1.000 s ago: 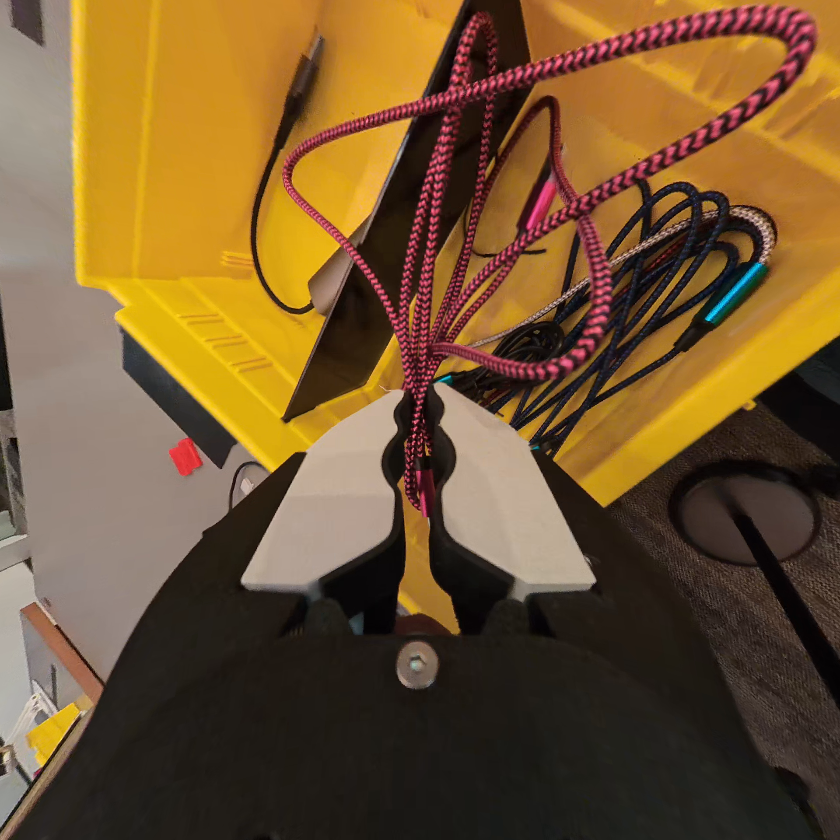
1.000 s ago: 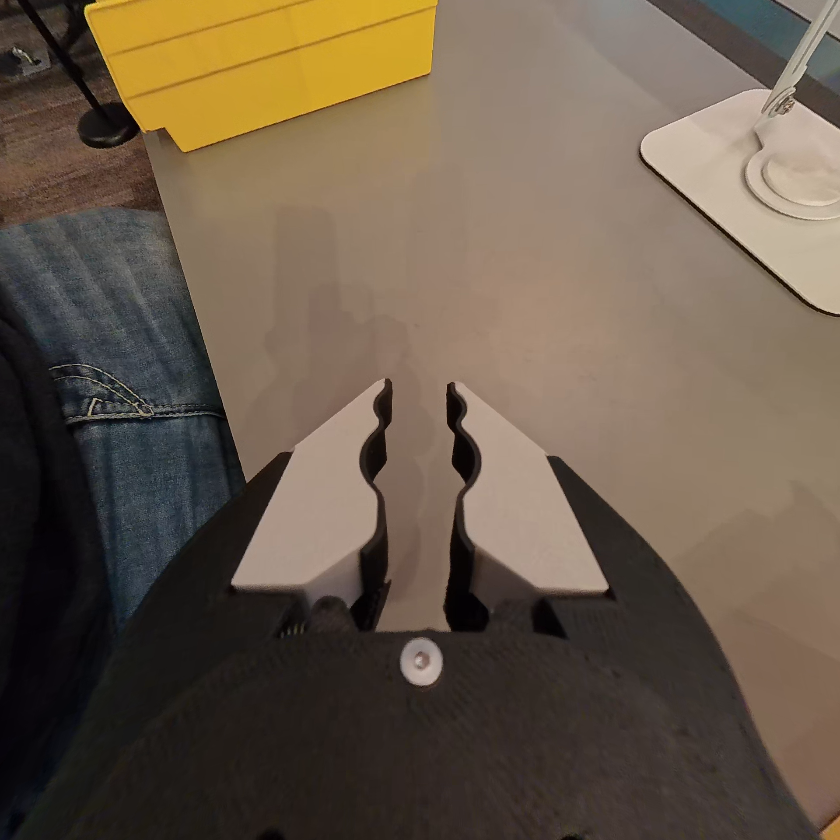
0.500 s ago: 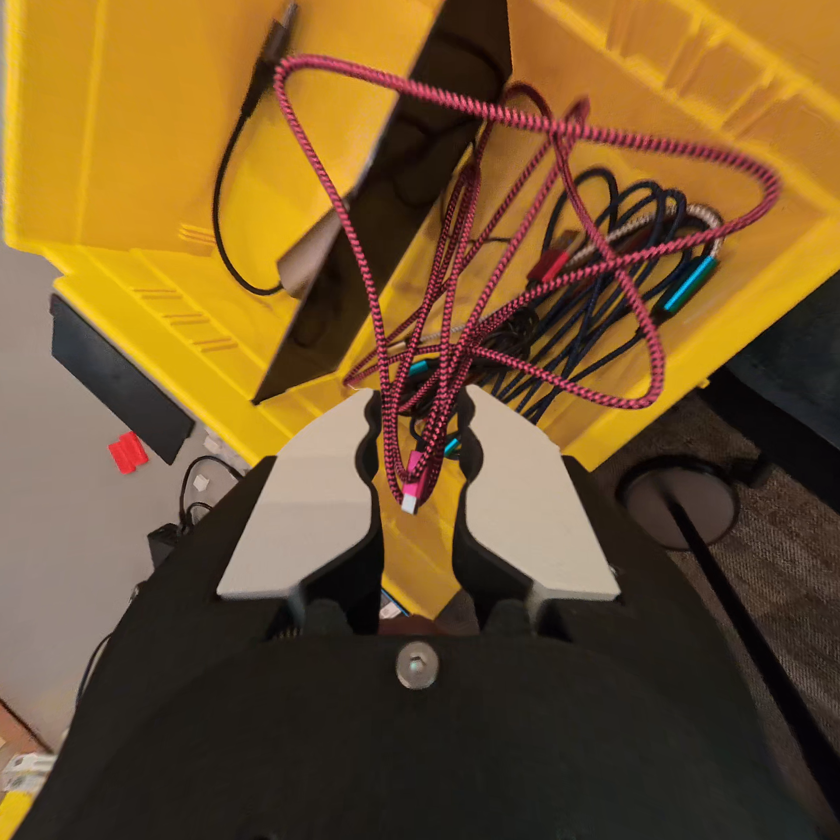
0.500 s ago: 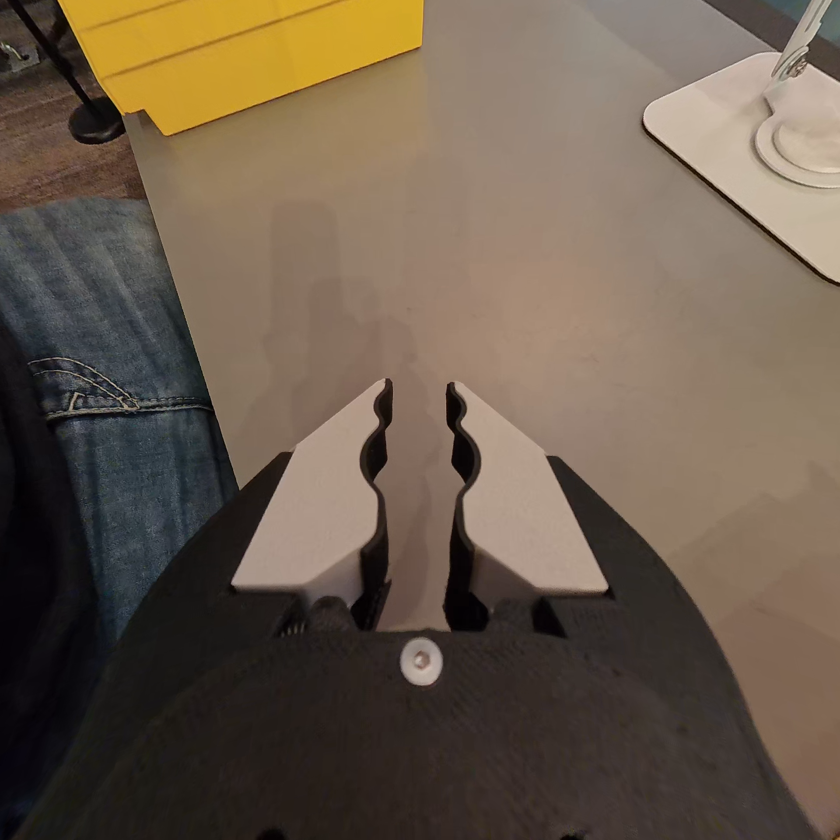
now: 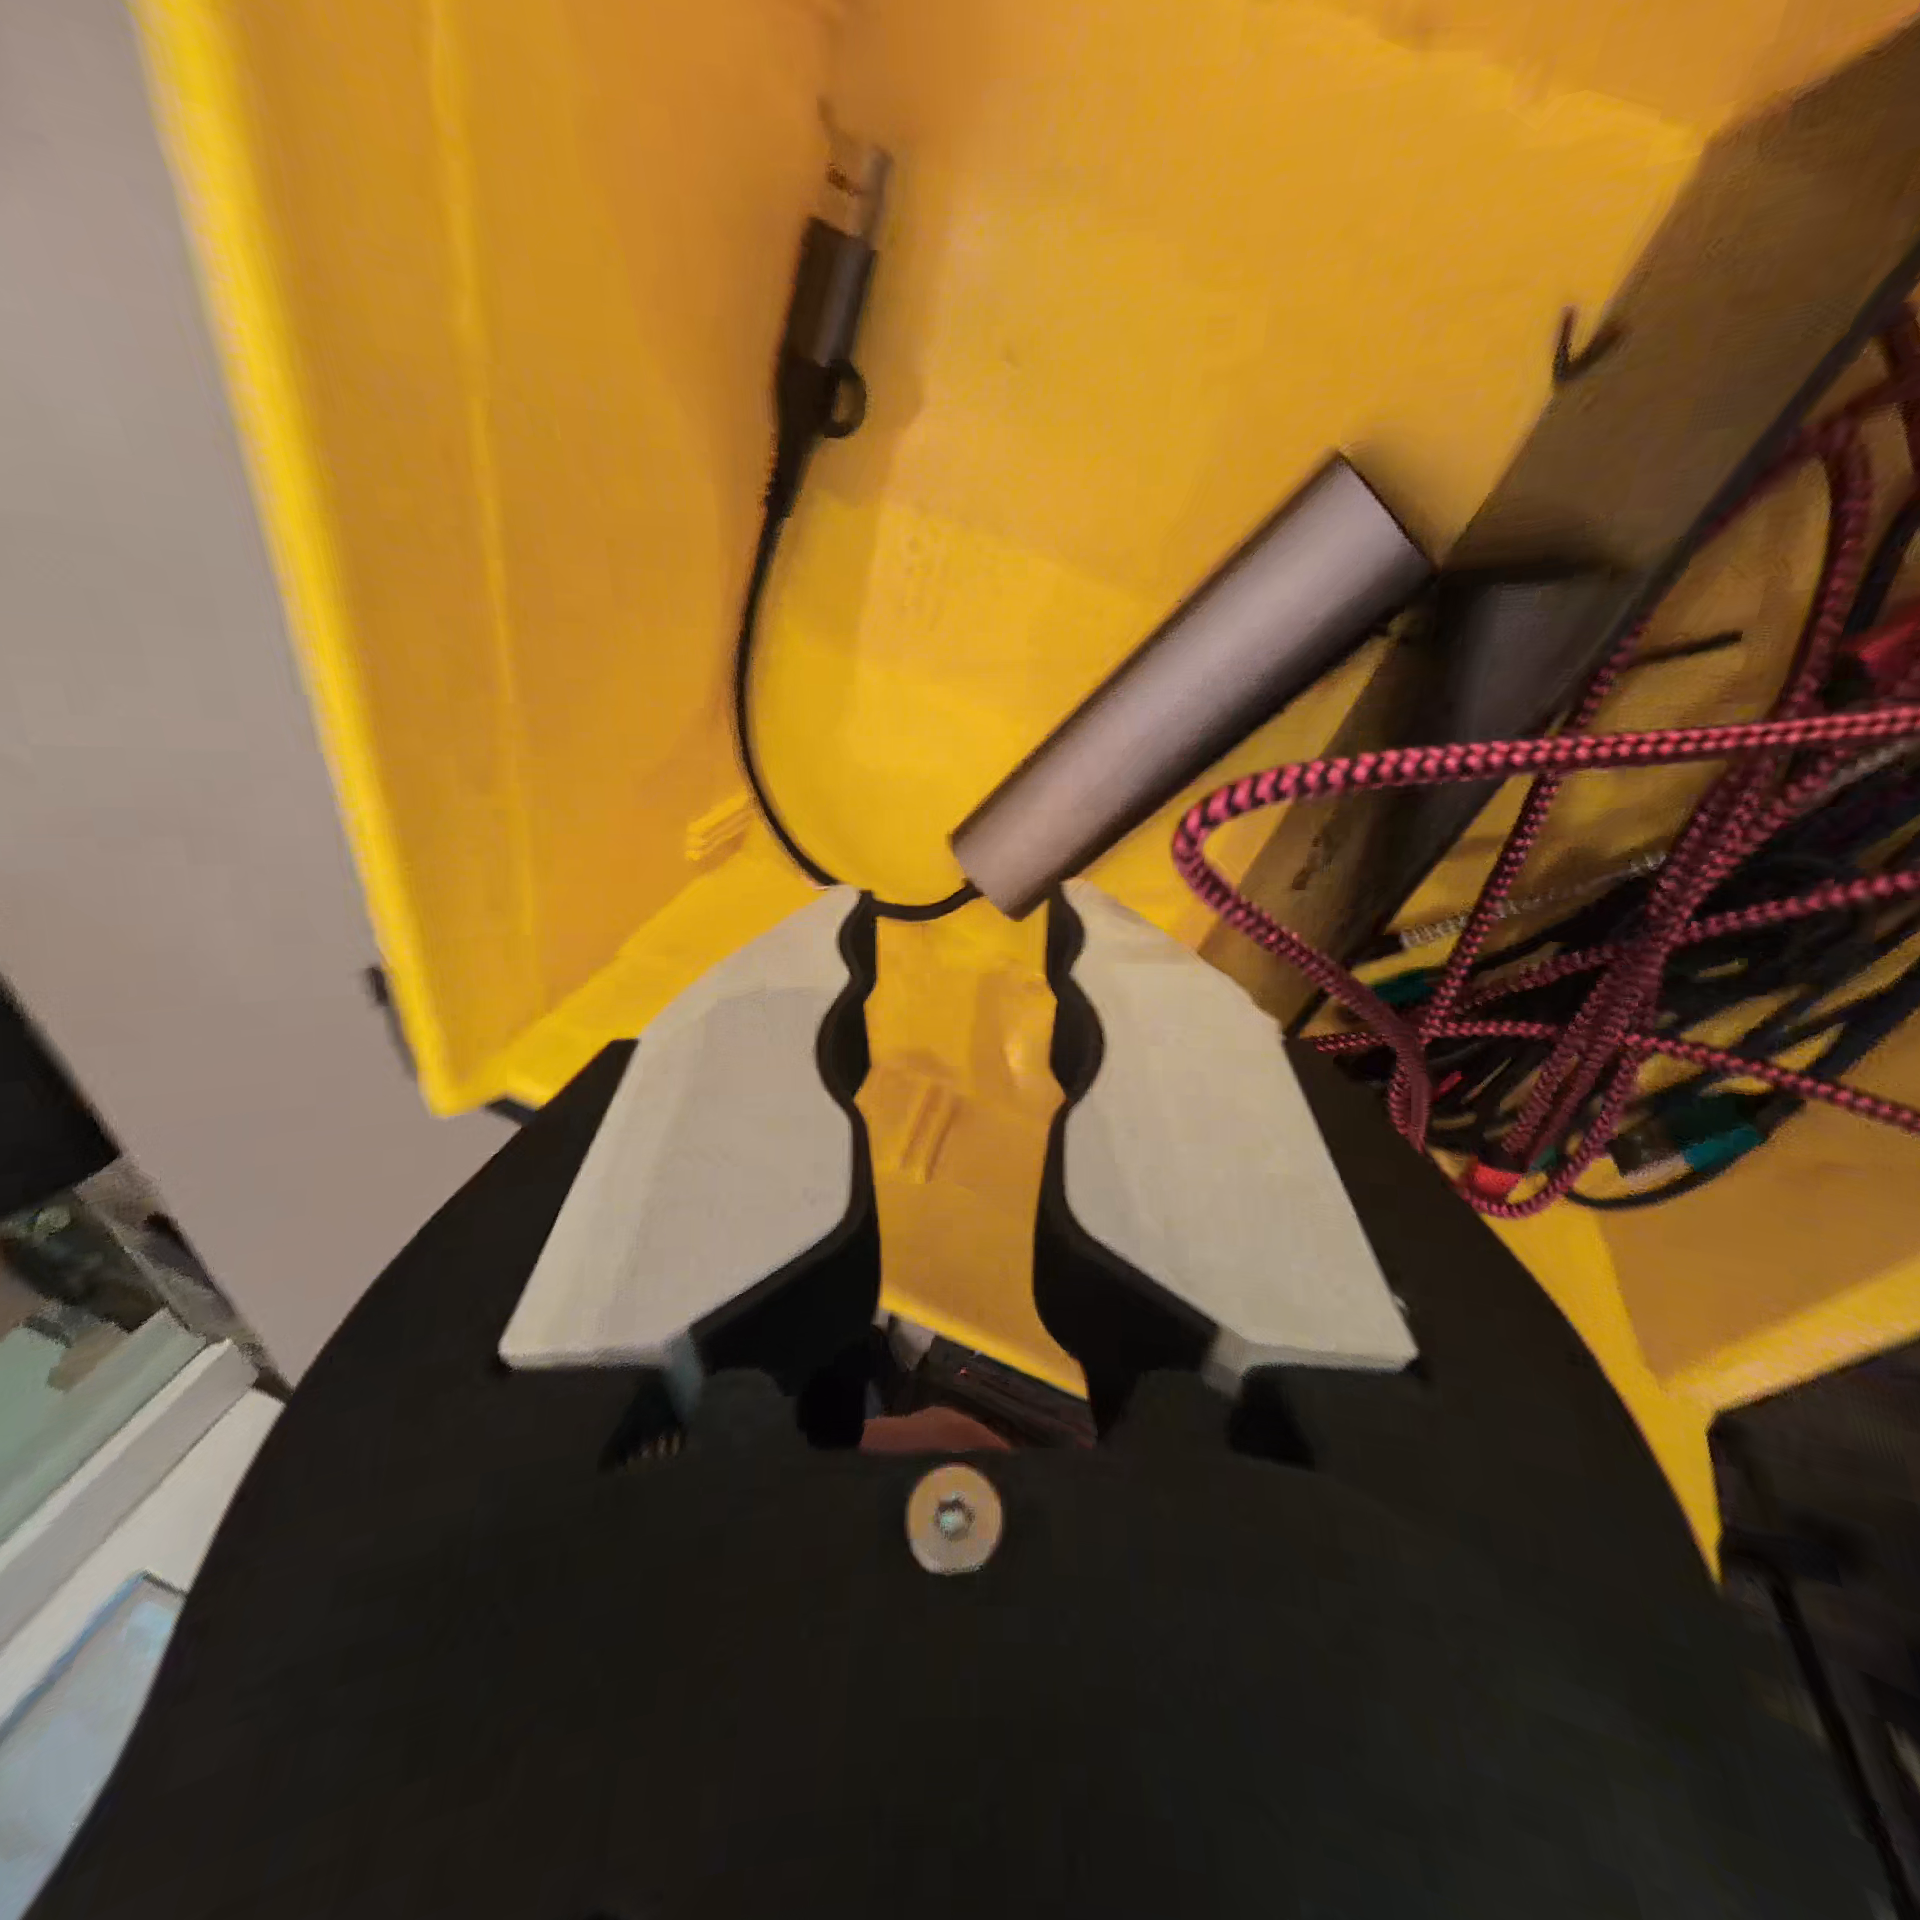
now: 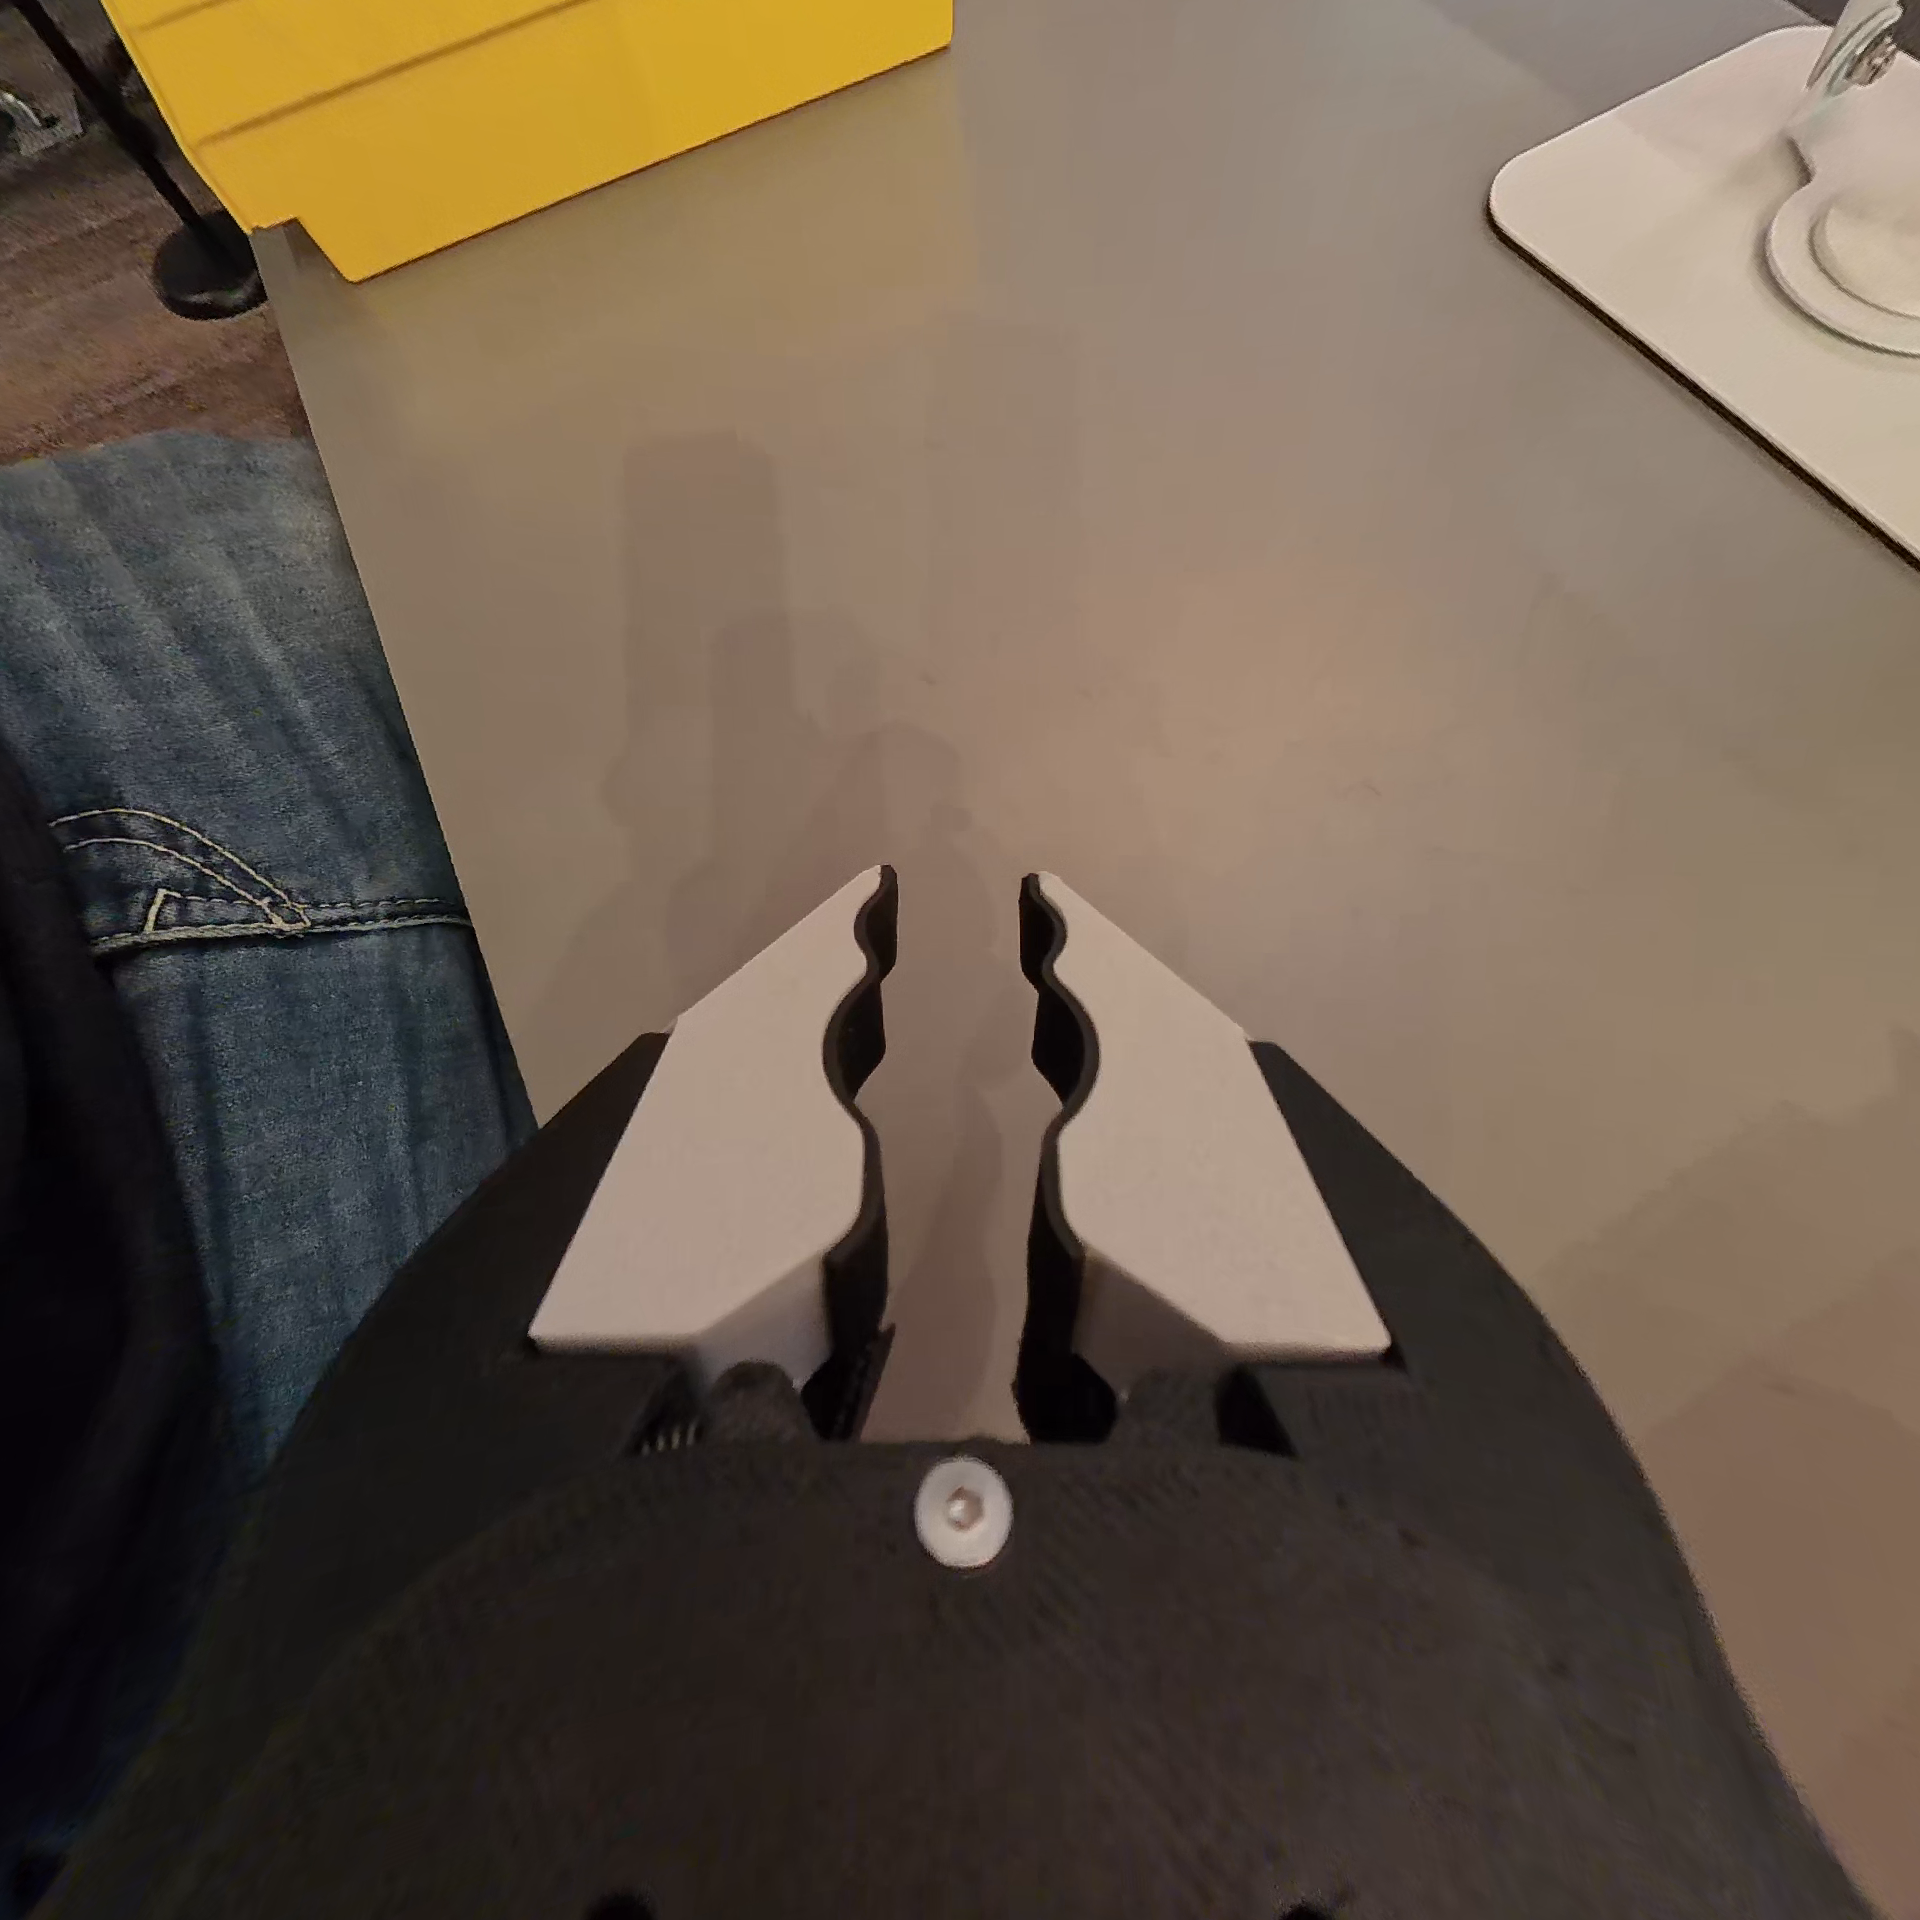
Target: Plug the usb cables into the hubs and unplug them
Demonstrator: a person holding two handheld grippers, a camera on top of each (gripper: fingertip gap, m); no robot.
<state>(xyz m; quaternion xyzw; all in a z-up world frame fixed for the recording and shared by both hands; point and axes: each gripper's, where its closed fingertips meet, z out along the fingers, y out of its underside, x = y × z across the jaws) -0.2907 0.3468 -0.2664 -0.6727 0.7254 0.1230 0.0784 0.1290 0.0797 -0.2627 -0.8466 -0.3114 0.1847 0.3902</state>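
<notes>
L gripper (image 5: 956, 914) jaws spread, empty | hub (image 5: 1184, 691) in bin (image 5: 540, 416), near end just off jaw tips at 1 o'clock, long axis toward 1–2 | cables (image 5: 1558, 997) at 3 | R gripper (image 6: 958, 883) spread over counter (image 6: 1195, 520), farther; left nearer.

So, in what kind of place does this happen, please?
Probably an office or lab desk. A grey desktop carries a yellow storage bin and a white stand base; the bin holds a grey USB hub and braided cables. Carpet covers the floor.
</notes>
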